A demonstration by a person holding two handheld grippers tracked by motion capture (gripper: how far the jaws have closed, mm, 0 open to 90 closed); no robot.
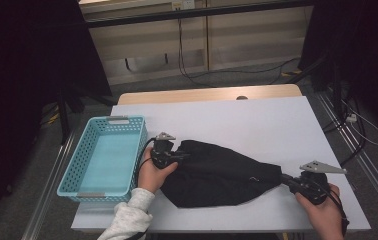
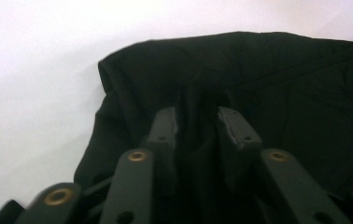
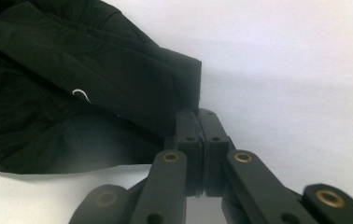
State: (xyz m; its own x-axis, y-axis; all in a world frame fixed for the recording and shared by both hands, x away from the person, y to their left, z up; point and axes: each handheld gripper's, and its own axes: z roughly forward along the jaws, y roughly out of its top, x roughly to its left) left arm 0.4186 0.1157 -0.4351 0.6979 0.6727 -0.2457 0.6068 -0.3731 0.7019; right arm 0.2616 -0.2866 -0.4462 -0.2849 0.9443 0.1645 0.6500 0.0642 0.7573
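Now my left gripper (image 1: 173, 156) pinches the black garment (image 1: 217, 172) beside the basket (image 1: 108, 155); my right gripper (image 1: 288, 181) clamps its tip near the table's (image 1: 257, 115) right edge.

My high view looks forward and down from above the near edge of the white table (image 1: 257, 115), taking in its whole top and the floor beyond. My left gripper view rides low, close behind its jaws, facing the black garment (image 2: 268, 84). My right gripper view sits equally close, sharing that garment and the tabletop.
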